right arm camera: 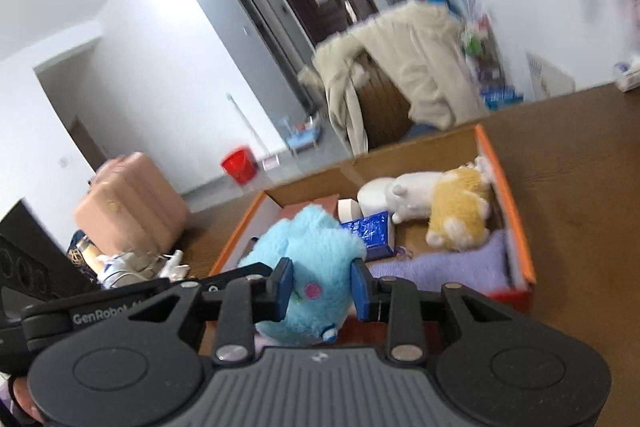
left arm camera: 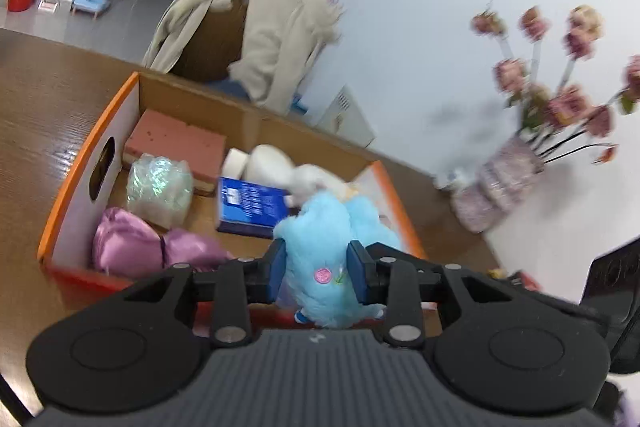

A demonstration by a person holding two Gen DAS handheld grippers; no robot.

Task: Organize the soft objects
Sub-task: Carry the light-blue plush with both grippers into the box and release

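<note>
Both grippers clamp the same blue plush toy point(left arm camera: 324, 267): the left gripper point(left arm camera: 316, 273) squeezes it between its blue pads, and the right gripper point(right arm camera: 322, 285) pinches it from the other side (the fur bulges around the fingers in each wrist view). It hangs over the near end of the orange-edged cardboard box point(left arm camera: 86, 163) on the wooden table point(left arm camera: 40, 99). Inside lie a pink sponge block point(left arm camera: 176, 143), a clear plastic packet point(left arm camera: 160, 189), a purple satin bundle point(left arm camera: 128, 247), a blue pack point(left arm camera: 250, 205), a white plush point(right arm camera: 412, 197), a yellow plush point(right arm camera: 460, 213) and a lilac towel point(right arm camera: 440, 265). Beyond, a beige coat point(left arm camera: 276, 39) drapes over a chair.
</note>
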